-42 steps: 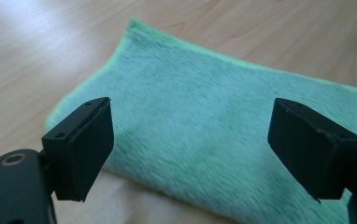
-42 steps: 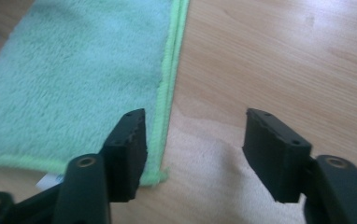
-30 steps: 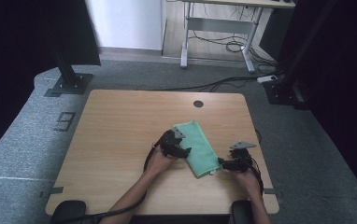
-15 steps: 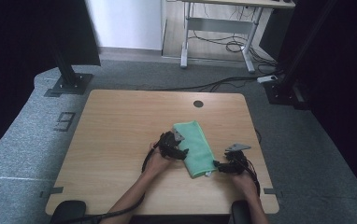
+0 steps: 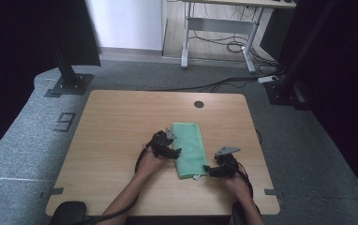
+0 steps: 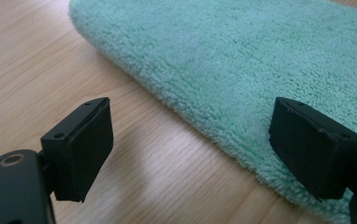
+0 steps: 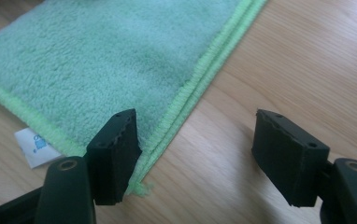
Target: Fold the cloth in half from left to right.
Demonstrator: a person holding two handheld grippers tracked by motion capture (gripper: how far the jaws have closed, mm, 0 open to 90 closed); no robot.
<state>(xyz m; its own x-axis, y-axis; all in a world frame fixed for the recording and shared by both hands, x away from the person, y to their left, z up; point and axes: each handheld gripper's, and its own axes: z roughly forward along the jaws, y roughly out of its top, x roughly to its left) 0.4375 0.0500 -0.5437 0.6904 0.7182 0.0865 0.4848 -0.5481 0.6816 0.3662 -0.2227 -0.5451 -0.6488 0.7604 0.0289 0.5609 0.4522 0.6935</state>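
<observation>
A folded green towel lies flat on the wooden table, right of the middle. My left gripper sits at the towel's left folded edge. In the left gripper view its jaws stand open, one over bare wood and one over the towel, with the fold running between them. My right gripper is at the towel's near right corner. Its jaws are open around the stitched hem of the towel, the left one right at the corner. Neither gripper holds anything.
A white label sticks out from under the towel's near edge. A round cable hole is at the table's far edge. Grey carpet, a black stand base and desk legs lie beyond the table.
My right gripper has moved left, up to the towel's near right corner. The left gripper has shifted slightly along the towel's left edge. The towel lies as before.
</observation>
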